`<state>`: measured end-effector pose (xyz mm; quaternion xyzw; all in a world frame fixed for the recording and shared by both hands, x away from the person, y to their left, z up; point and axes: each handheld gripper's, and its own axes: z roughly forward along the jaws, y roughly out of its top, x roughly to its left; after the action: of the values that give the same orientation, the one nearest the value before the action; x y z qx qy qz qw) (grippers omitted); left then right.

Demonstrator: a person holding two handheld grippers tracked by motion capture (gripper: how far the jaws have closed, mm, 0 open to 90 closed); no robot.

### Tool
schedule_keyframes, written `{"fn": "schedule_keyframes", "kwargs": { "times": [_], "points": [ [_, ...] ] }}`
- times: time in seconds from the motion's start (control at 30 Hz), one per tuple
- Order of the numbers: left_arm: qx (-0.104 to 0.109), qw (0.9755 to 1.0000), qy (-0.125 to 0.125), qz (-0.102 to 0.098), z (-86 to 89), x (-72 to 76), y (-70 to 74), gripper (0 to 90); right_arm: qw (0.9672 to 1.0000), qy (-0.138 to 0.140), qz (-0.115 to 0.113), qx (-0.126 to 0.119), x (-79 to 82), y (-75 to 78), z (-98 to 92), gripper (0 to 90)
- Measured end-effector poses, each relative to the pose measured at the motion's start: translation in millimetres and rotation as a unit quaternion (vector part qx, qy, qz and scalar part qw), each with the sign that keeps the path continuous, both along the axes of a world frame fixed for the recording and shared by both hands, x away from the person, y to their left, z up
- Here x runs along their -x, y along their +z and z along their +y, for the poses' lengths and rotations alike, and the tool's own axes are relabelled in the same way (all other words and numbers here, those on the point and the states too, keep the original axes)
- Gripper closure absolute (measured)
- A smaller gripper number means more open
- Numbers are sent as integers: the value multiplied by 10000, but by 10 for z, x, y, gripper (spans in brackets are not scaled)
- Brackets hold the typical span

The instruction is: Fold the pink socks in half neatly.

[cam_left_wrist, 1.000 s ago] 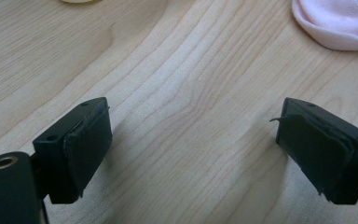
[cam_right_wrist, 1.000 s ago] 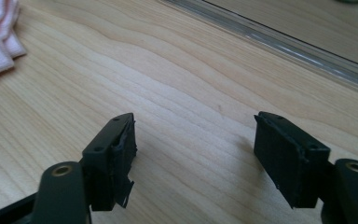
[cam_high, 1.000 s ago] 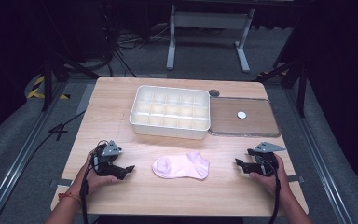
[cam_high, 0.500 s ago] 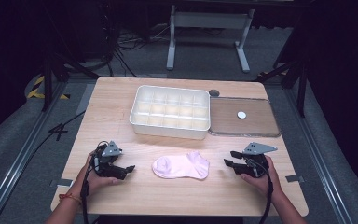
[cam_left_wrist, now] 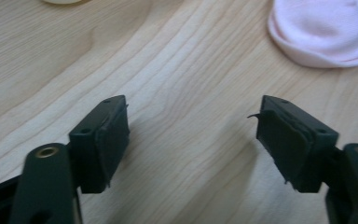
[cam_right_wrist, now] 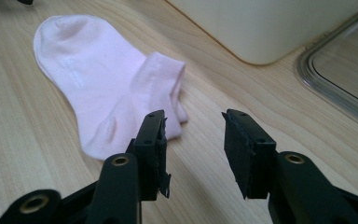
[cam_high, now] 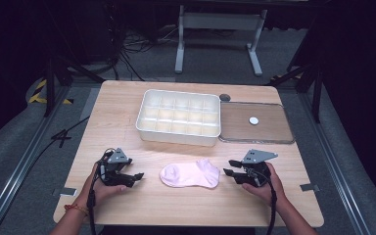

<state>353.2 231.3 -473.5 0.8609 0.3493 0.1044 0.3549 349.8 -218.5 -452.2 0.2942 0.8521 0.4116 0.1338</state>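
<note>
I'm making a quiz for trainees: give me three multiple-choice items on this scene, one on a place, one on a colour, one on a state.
1. Where does the sock lie?
A. in the box
B. on the table between the two grippers
C. on the lid

2. What colour is the sock?
A. pink
B. blue
C. black

3. How do the left gripper's jaws stand?
A. shut on the sock
B. shut on nothing
C. open

Key: 1 B, it lies flat on the wood, in front of the box. 2 A, pale pink in all views. 3 C, bare table shows between the jaws.
</note>
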Motion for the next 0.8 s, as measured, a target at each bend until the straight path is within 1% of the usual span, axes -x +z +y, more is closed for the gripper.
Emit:
{"fn": "schedule_keyframes", "kwargs": {
  "times": [0.03,0.07,0.1,0.17,0.2,0.23,0.3,0.33,0.37,0.43,0.5,0.53,0.6,0.63,0.67,0.7,0.73,0.77,0.8],
  "points": [
    [59,10000,-24,21,-22,10,22,281,10000,82,-8,6,-8,18,41,622],
    [59,10000,-24,21,-22,10,22,294,9999,125,-1,-6,-11,29,69,641],
    [224,9997,-11,47,-63,21,70,310,9998,185,-6,-9,-16,38,101,657],
    [341,9994,-7,13,-124,17,119,328,9996,289,1,15,-31,43,175,666],
    [418,9991,-17,28,-158,20,138,331,9994,342,6,64,-39,41,227,679],
    [486,9988,37,52,-208,26,151,340,9989,464,-7,101,-48,36,283,697],
    [512,9986,-124,43,-291,26,189,341,9976,644,-29,240,-58,29,408,725],
    [519,9986,-135,41,-343,27,202,347,9967,744,-54,307,-65,24,468,740],
    [519,9986,-135,41,-343,27,202,351,9967,744,-54,307,-65,24,468,740],
    [597,9980,-194,82,-458,20,224,356,9951,926,-75,340,-83,2,605,768],
    [545,9983,-169,88,-517,17,234,364,9935,1078,-34,375,-95,-37,719,773],
    [524,9984,-186,79,-532,6,236,366,9931,1103,-16,393,-97,-51,754,775],
    [644,9977,-157,130,-585,2,239,370,9920,1187,19,434,-100,-91,839,780],
    [618,9979,-183,116,-635,0,235,373,9917,1207,52,431,-94,-103,868,780],
    [576,9981,-192,111,-662,2,226,373,9911,1242,61,476,-87,-134,919,784],
    [475,9986,-201,111,-694,0,205,375,9904,1286,88,504,-80,-157,945,784],
    [438,9988,-169,116,-712,0,187,378,9898,1314,148,527,-64,-188,975,784],
    [366,9991,-162,138,-728,-4,164,380,9897,1316,139,542,-56,-207,987,786],
    [309,9992,-184,146,-739,-9,141,380,9902,1304,159,470,-47,-215,993,785]
  ]
}}
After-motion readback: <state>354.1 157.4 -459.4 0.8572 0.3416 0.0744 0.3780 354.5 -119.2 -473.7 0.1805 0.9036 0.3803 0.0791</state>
